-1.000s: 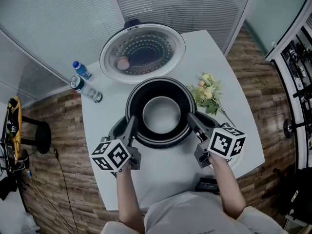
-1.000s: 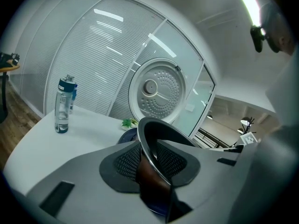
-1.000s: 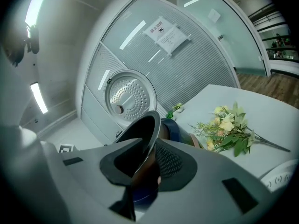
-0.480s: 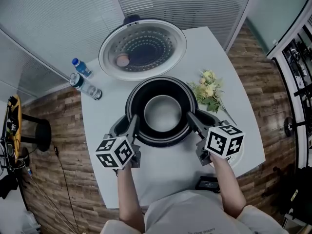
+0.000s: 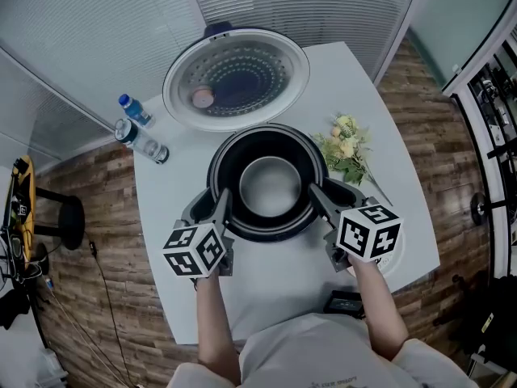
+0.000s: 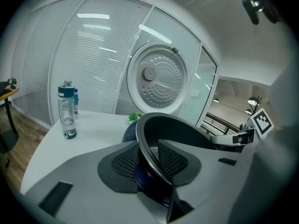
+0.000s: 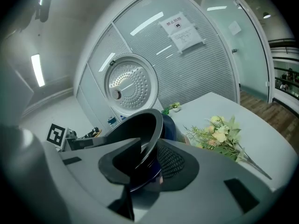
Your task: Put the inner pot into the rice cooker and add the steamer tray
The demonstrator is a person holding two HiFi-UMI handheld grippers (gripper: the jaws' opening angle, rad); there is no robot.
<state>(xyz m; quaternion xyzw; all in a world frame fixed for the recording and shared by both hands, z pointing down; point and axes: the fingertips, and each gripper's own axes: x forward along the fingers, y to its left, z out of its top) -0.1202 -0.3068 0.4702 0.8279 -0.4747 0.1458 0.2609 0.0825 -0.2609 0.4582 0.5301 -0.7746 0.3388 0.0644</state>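
Pot (image 5: 269, 186): sitting down inside the cooker (image 5: 196, 208), rim about level with the opening; judging this step as good as done.
Left gripper (image 5: 221, 202): straddling the pot's left rim, one pad inside and one outside, for balancing the load against the far side.
Right gripper (image 5: 317, 194): mirroring that hold on the right rim.
Fingers (image 6: 122, 161): having just been opening on both sides, standing part-way apart with the rim between them, pads seeming to be slackening off it; apparently letting go.
Lid (image 5: 236, 79): standing raised behind, leaving the opening free.
Worktop (image 5: 279, 285): carrying the cooker, with bottles (image 5: 144, 145) and flowers (image 5: 346, 153) lying aside.
Steamer tray: not being made out in any view.
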